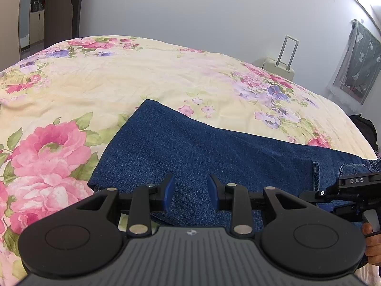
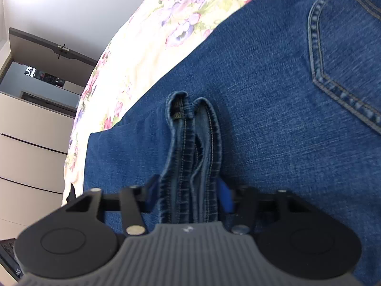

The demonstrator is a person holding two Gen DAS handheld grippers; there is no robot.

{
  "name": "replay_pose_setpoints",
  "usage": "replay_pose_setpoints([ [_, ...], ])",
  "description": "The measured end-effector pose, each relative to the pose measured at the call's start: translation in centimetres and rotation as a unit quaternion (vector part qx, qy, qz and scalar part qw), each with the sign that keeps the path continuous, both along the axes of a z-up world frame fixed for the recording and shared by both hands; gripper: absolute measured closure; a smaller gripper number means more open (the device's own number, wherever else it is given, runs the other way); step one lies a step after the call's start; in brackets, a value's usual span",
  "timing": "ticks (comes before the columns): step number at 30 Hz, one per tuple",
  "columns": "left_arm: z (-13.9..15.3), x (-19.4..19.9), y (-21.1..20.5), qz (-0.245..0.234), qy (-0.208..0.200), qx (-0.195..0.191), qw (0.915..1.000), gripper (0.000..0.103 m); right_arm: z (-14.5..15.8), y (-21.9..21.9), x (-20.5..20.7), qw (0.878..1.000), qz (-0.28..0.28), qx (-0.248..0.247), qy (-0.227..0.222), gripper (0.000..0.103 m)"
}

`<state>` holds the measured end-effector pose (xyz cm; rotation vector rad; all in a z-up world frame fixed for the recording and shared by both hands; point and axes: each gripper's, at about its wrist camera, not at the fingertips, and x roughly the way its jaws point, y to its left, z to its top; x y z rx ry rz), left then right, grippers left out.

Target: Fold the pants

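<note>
Blue denim pants point(image 1: 202, 147) lie folded lengthwise on a floral bedspread point(image 1: 119, 78). My left gripper point(image 1: 190, 188) is open and empty, its blue-padded fingers apart just above the denim near the front edge. My right gripper point(image 2: 190, 190) is shut on bunched hem ends of the pant legs point(image 2: 190, 147), held over the seat of the pants point(image 2: 273, 83) beside a back pocket point(image 2: 338, 54). The right gripper's body also shows at the right edge of the left wrist view point(image 1: 357, 186).
A cream suitcase point(image 1: 281, 64) with a raised handle stands past the bed's far side. A grey curtain point(image 1: 357, 64) hangs at right. A dark bag point(image 1: 366, 128) sits by the bed's right edge. A door point(image 1: 62, 9) and cabinet drawers point(image 2: 31, 143) are at left.
</note>
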<state>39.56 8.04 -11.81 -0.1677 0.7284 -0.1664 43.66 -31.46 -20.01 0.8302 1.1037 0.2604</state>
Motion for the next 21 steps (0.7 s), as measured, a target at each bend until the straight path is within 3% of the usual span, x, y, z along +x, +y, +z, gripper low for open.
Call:
replay_pose_setpoints([
  [2,0.1,0.0,0.1,0.002,-0.005,-0.001,1.0000,0.066,-0.6,-0.2,0.0,1.000,-0.008,0.023,0.005,0.083],
  [3,0.2,0.0,0.2,0.005,-0.008,0.000,1.0000,0.066,-0.7,-0.2,0.0,0.999,-0.007,0.034,0.005,0.085],
  [5,0.2,0.1,0.4,0.011,-0.007,0.005,0.9999,0.066,0.2,0.1,-0.1,1.000,0.002,0.022,-0.008,0.094],
  [8,0.6,0.3,0.9,0.023,-0.002,0.013,0.9996,0.066,3.1,1.3,0.0,0.999,0.026,-0.018,-0.037,0.097],
  [12,2.8,-0.3,1.8,0.033,-0.022,0.016,0.9991,0.066,8.7,2.9,1.4,0.994,0.057,-0.061,-0.073,0.097],
  [16,4.8,-0.6,1.9,0.033,-0.032,0.019,0.9988,0.066,16.5,3.6,3.0,0.983,0.083,-0.112,-0.120,0.097],
  [21,5.9,-0.7,0.3,0.010,-0.036,0.033,0.9988,0.066,24.8,1.2,2.7,0.965,0.087,-0.190,-0.158,0.097],
])
